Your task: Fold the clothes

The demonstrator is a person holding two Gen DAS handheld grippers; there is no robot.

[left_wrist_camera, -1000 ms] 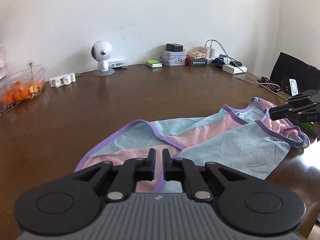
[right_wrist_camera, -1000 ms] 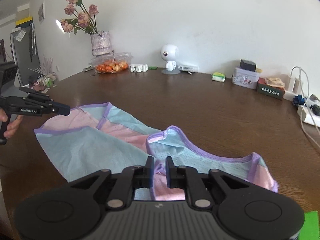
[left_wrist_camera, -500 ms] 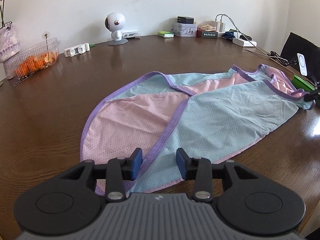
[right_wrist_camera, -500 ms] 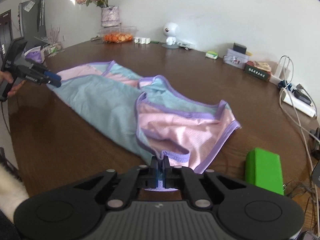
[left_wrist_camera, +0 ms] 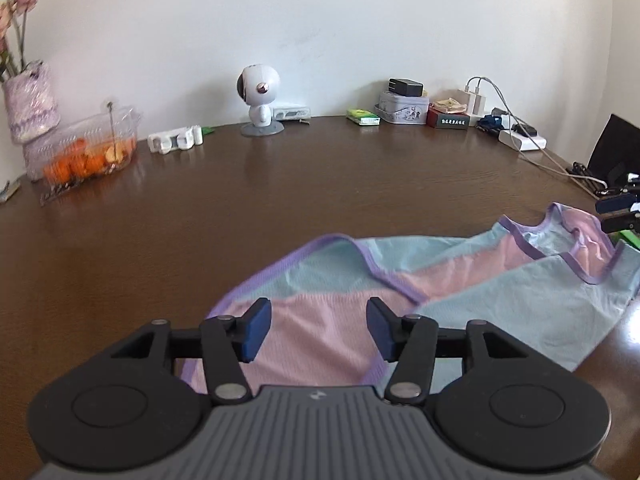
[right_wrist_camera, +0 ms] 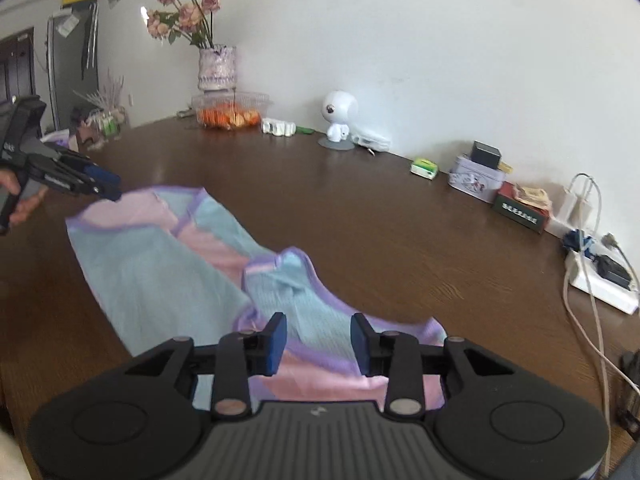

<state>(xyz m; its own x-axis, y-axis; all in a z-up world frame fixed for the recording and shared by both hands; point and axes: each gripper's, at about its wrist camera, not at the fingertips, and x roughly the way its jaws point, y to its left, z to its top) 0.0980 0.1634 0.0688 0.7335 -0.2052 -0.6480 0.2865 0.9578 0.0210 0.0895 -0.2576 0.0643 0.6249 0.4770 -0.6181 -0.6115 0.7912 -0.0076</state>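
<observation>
A pink and light-blue garment (left_wrist_camera: 460, 280) with purple trim lies spread on the brown table (left_wrist_camera: 280, 192). In the left wrist view my left gripper (left_wrist_camera: 318, 328) hovers over its pink end, its jaws opening, the blue pads (left_wrist_camera: 256, 330) well apart and pressing nothing. In the right wrist view my right gripper (right_wrist_camera: 318, 342) hangs above the garment's (right_wrist_camera: 160, 264) other end, where the cloth is bunched; its jaws are opening too, with cloth below the gap but not pinched. A hand (right_wrist_camera: 16, 204) holds the left gripper (right_wrist_camera: 100, 184) at the far end.
Along the wall stand a vase of roses (right_wrist_camera: 216, 66), a clear box of oranges (left_wrist_camera: 88, 148), a white round-headed camera (left_wrist_camera: 260, 100), a tin (left_wrist_camera: 404, 108) and a power strip with cables (right_wrist_camera: 600, 284). A black chair (left_wrist_camera: 612, 156) is at the right edge.
Both grippers, earlier shut on the garment's edges, have let go and opened: the left first, then the right. The garment has been drawn out flatter and now rests on the table.
</observation>
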